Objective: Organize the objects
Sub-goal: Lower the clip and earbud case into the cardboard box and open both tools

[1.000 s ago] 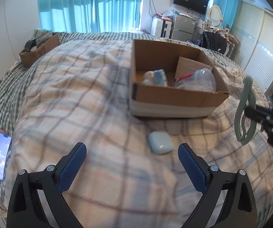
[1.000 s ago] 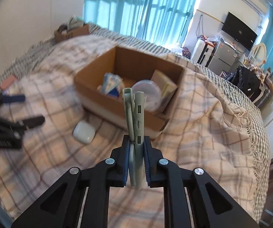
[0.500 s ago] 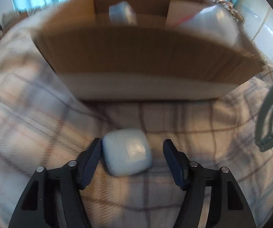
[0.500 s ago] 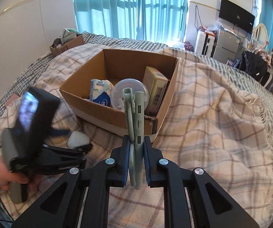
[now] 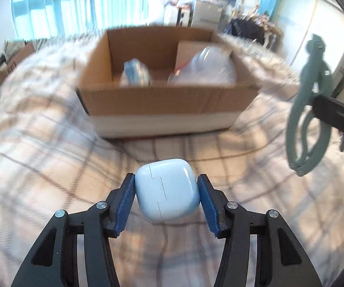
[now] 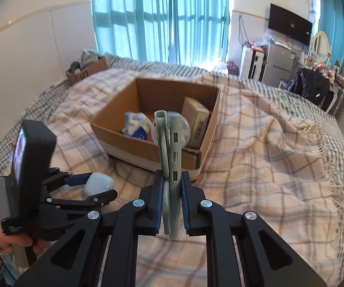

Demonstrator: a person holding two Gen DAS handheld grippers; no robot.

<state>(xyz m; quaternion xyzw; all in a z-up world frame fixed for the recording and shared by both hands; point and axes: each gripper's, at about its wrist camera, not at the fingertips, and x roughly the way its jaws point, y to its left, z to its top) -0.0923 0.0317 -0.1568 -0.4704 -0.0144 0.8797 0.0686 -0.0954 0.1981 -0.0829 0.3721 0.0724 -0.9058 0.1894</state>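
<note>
box (image 5: 167,110) near wall blocks ahead | bare blanket (image 5: 40,167) left | clip (image 5: 308,110) right

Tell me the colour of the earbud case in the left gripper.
Pale blue, nearly white; the earbud case shows best in the left wrist view.

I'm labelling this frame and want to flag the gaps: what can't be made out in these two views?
- Left wrist view: contents of the cardboard box are motion-blurred.
- Right wrist view: the green clip hides the round item behind it.
- The right gripper covers the clip's lower end.
- The left gripper pads hide the sides of the earbud case.
</note>
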